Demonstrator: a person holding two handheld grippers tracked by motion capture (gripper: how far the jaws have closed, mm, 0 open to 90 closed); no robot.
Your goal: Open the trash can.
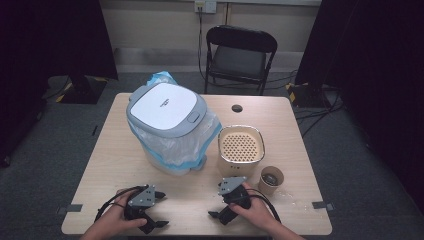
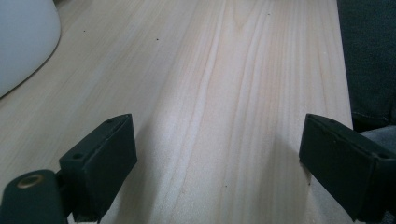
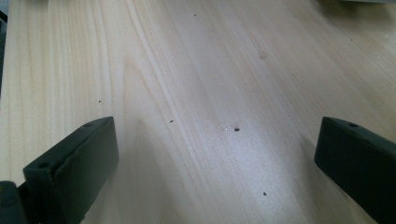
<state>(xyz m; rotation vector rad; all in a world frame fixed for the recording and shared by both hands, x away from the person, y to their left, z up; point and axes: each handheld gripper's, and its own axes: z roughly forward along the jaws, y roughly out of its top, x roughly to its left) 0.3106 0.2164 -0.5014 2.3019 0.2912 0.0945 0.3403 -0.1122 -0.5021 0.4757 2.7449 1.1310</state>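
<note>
Paper cup [image 1: 271,180] beside right gripper [image 1: 226,204] could tip if clipped; both grippers, left gripper [image 1: 149,212] included, gape empty

Wide-open left tongs [image 2: 217,163] over bare pale wooden table [image 2: 224,84], white bin [image 2: 23,42] at far left.

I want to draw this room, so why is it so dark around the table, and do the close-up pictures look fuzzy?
High view: light falls on the pale wooden table and the white-lidded grey bin with a plastic liner; the sides of the room stay nearly black. Left gripper view: the wood grain is sharp, the black jaws are a bit soft and throw faint shadows. Right gripper view: the same, with tiny dark specks showing clearly.
</note>
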